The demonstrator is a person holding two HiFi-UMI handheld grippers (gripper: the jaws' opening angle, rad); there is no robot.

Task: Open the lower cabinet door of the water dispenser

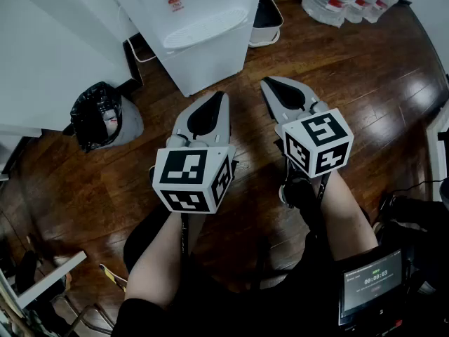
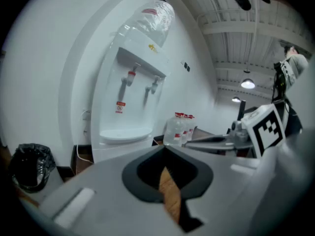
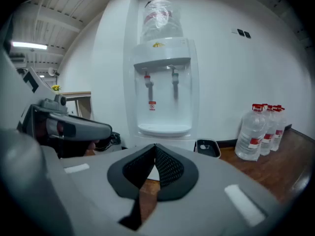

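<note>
Head view: grey left tool and right tool, pressed together, face boxy white water dispenser.

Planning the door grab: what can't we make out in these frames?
Head view: looks steeply down the water dispenser; the lower cabinet door is foreshortened, no handle shows.
Left gripper view: the left gripper covers most of the cabinet.
Right gripper view: the right gripper does likewise.
Head view: bin bag contents too dark.

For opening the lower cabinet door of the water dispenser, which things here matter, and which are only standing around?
Job: water dispenser; left gripper and right gripper, both shut, empty.
Standing around: bin with black bag; water bottles; small white container.
</note>
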